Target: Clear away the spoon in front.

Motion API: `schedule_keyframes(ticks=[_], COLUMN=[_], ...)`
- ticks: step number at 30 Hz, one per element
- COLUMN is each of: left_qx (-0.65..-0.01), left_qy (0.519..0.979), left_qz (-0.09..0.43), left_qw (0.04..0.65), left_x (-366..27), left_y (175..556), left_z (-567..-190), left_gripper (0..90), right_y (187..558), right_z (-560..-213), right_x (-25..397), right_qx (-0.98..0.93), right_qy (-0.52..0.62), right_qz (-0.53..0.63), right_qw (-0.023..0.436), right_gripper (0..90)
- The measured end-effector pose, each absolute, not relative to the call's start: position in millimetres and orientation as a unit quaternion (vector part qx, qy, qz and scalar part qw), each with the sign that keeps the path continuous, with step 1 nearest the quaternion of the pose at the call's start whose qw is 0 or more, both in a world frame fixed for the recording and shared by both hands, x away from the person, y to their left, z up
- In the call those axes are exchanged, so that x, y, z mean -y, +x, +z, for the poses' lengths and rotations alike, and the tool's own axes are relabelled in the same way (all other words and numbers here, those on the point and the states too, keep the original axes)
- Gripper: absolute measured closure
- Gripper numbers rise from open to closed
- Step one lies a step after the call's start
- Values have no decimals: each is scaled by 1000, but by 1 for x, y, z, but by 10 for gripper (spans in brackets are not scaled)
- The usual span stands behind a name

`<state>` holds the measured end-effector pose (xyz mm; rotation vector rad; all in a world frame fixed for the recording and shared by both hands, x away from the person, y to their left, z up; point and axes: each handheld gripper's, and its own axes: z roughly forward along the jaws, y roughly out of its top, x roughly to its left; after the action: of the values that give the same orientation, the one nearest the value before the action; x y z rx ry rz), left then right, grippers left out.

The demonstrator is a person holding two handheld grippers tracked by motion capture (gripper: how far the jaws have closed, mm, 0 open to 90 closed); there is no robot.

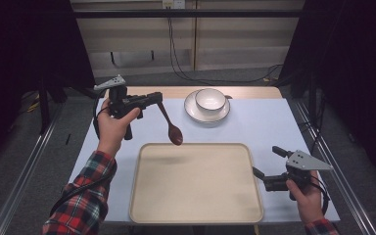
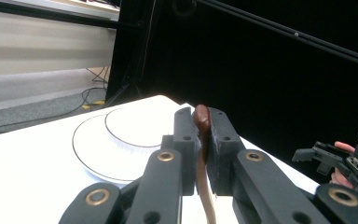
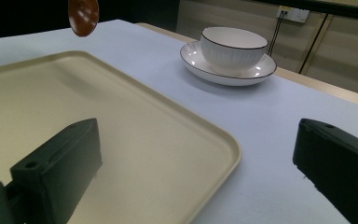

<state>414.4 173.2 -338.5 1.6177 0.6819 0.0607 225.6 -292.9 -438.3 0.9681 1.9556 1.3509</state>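
1. While the left claw (image 1: pixel 157 98) is pinched tight on the handle end of a brown wooden spoon (image 1: pixel 170 125), the spoon hangs in the air, bowl downward, over the far edge of the cream tray (image 1: pixel 196 215). In the left gripper view the handle tip (image 2: pixel 202 121) sits pressed between the two black jaws.
2. As I judge it, the step in hand is carrying the spoon, most likely toward the tray, since its bowl already hovers at the tray's far rim without touching anything.
3. For the next move, the left claw would need to lower until the spoon bowl meets the tray floor, tilt the handle down flat, and only then spread its jaws; letting go from this height would let the spoon drop and bounce.
4. Further out, the right claw (image 1: pixel 266 165) rests with its jaws spread wide and holding nothing, just beside the tray's right edge. Its own view shows the gap between the jaws with the tray corner (image 3: pixel 214 135) beneath.
5. Beyond the tray, near the far edge of the desk (image 1: pixel 269 122), a white bowl (image 1: pixel 210 99) stands upright on a white saucer (image 1: pixel 196 113), well apart from the spoon.
6. Count: one spoon, one tray, one bowl, one saucer, two claws.
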Motion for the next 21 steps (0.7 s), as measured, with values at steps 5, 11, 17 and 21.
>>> schedule_keyframes(ticks=[5,11,17,21], left_qx=[-299,-299,-296,-293], left_qy=[714,717,724,728], left_qz=[20,9,-3,-6], left_qw=[633,629,623,619], left_x=[-177,-182,-186,-187], left_y=[410,402,397,391], left_z=[-341,-345,-347,-349], left_gripper=[839,838,838,839], right_y=[227,229,232,233], right_z=[-439,-439,-439,-439], right_x=[292,291,287,286], right_qx=[-732,-733,-734,-735], right_qy=[361,361,357,357], right_qz=[504,505,506,504], right_qw=[283,279,280,280], right_gripper=[6,6,6,7])
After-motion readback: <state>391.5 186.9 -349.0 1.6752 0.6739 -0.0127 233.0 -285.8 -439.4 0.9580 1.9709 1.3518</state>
